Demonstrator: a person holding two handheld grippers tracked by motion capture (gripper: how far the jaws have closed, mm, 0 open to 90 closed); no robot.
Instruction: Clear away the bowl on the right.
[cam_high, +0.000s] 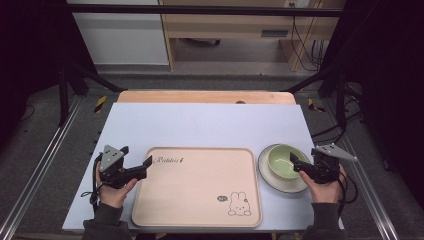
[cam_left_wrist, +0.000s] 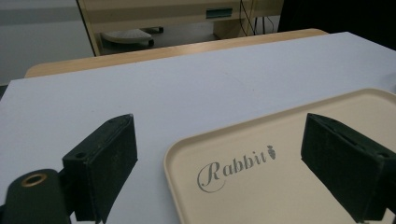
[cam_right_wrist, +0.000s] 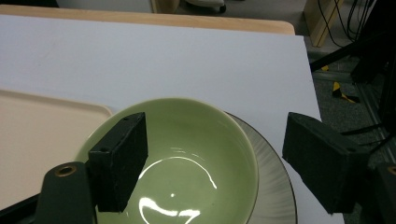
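Note:
A beige tray (cam_high: 197, 187) with a rabbit drawing and the word "Rabbit" lies at the front middle of the white tabletop (cam_high: 200, 125). To its right a green bowl (cam_high: 283, 160) sits on a white plate (cam_high: 280, 186). My left gripper (cam_high: 144, 168) is open at the tray's near-left corner. In the left gripper view its jaws straddle the corner of the tray (cam_left_wrist: 280, 196) with nothing held. My right gripper (cam_high: 296, 166) is open at the bowl's right rim. In the right gripper view one jaw hangs over the inside of the bowl (cam_right_wrist: 187, 140) and the other stands beyond the plate (cam_right_wrist: 275, 186).
The white sheet covers a wooden table whose far edge (cam_high: 205, 96) shows behind it. Black frame posts (cam_high: 62, 95) and cables (cam_high: 345, 125) flank the table. A wooden cabinet (cam_high: 225, 25) stands on the floor beyond.

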